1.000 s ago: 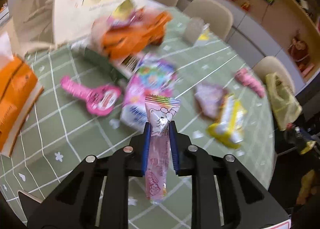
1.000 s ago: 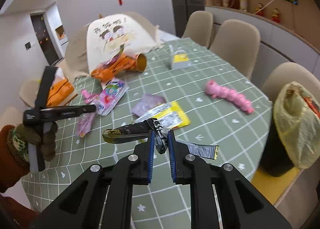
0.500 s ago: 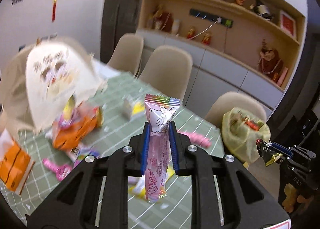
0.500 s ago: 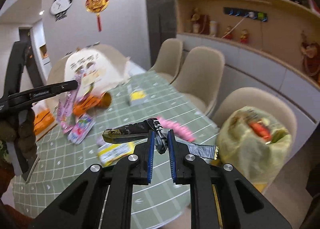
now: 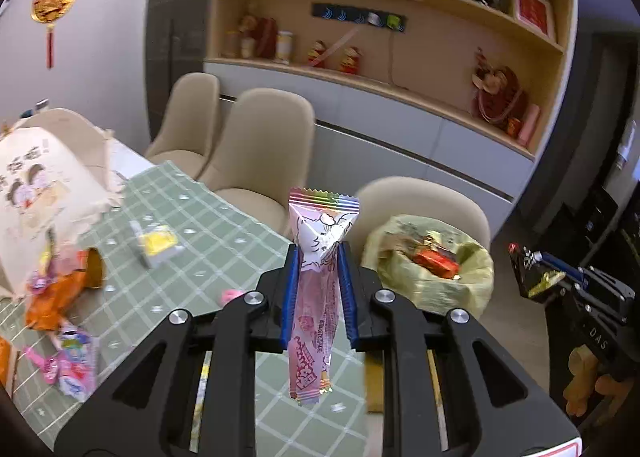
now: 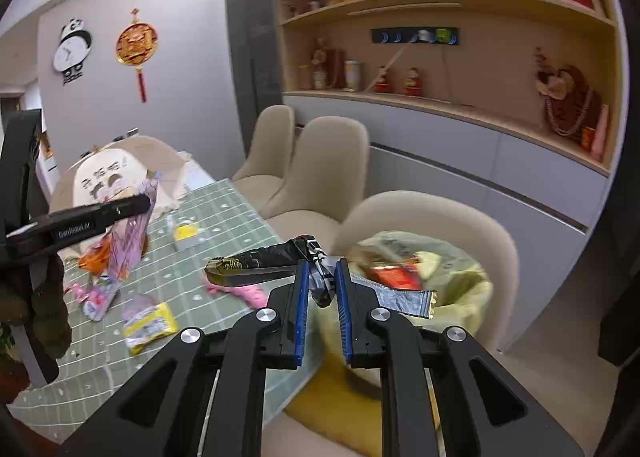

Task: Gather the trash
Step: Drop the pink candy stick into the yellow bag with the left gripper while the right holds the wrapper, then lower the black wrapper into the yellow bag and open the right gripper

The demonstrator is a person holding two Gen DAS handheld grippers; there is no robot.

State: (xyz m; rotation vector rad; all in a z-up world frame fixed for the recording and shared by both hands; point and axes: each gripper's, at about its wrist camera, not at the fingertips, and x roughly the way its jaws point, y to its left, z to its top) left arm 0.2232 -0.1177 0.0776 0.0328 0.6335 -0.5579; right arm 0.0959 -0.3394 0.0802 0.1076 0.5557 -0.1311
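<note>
Left wrist view shows our left gripper [image 5: 316, 289] clamped across the waist of a pink candy wrapper [image 5: 316, 293], its crimped top standing above the blue pads and its tail hanging loose below. We judge it very light, thin and limp, and slick enough to slide if the squeeze eased; the pinch across the flat middle looks right, since the ends would just fold.

Our right gripper [image 6: 320, 289] is closed on a dark foil wrapper [image 6: 260, 263], pinched at its twisted centre with one end sticking out left and a silver end trailing right. It is crinkly and a little stiffer, we reckon.

Only the right wrist view shows the yellow-lined trash bag [image 6: 460, 289] directly ahead, past the table [image 6: 224, 225] edge. Only the left view shows an orange bag [image 5: 52, 297] lying on the table, and the right gripper from the side.
</note>
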